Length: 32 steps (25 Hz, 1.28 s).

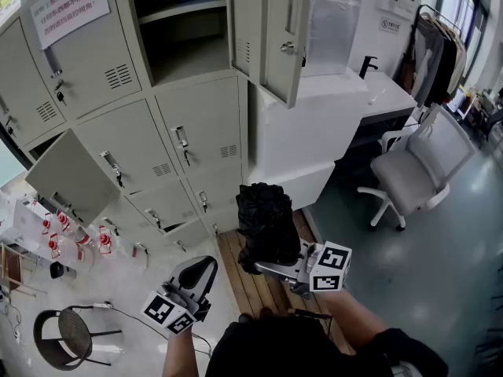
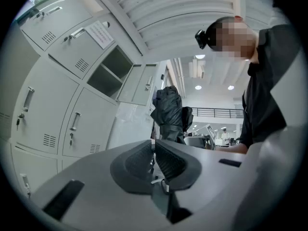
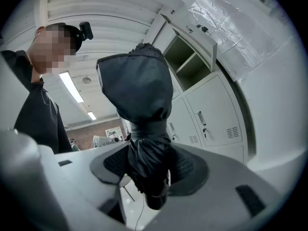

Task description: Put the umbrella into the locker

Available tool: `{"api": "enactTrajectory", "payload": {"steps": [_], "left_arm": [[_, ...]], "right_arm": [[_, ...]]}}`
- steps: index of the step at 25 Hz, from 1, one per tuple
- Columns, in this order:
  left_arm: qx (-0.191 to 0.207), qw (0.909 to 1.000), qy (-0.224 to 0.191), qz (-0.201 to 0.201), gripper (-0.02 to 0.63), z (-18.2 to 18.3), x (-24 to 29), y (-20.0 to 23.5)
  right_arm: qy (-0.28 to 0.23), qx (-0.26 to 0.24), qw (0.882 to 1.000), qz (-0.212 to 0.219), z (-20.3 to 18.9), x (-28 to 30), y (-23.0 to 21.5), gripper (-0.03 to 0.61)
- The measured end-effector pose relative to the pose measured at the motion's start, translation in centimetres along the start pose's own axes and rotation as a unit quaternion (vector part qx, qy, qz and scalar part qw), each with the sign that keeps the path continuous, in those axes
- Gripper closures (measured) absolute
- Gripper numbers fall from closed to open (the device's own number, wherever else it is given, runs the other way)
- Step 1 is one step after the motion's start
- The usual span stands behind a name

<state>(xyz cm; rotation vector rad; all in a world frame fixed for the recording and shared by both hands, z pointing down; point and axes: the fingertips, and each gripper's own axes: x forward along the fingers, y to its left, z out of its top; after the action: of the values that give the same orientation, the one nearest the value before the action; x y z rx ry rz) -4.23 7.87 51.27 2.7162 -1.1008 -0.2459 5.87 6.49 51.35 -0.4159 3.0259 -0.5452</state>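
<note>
A folded black umbrella (image 1: 263,226) stands upright in my right gripper (image 1: 271,269), whose jaws are shut on its lower, strapped part. In the right gripper view the umbrella (image 3: 139,95) rises from between the pads (image 3: 185,167), and its handle end hangs below them. The grey lockers fill the wall ahead; one upper locker (image 1: 189,38) stands open with a shelf inside, its door (image 1: 279,30) swung to the right. It is well above and beyond the umbrella. My left gripper (image 1: 198,272) is lower left, shut and empty (image 2: 153,150). The umbrella (image 2: 169,112) shows beyond it.
A lower locker door (image 1: 71,175) hangs ajar at the left. A white desk (image 1: 377,93) and a grey office chair (image 1: 416,167) stand to the right. A round stool (image 1: 67,336) and several bottles (image 1: 63,234) are at lower left. Wooden slats (image 1: 251,289) lie underfoot.
</note>
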Motion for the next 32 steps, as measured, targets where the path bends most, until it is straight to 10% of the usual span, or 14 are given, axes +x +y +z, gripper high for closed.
{"api": "enactTrajectory", "payload": {"steps": [32], "left_arm": [[0.001,0.9995,0.003,-0.031,0.578,-1.3,-3.4,2.9]], "right_arm": [[-0.012,-0.003,0.999,-0.052,-1.4,1.9,1.7,0.351]]}}
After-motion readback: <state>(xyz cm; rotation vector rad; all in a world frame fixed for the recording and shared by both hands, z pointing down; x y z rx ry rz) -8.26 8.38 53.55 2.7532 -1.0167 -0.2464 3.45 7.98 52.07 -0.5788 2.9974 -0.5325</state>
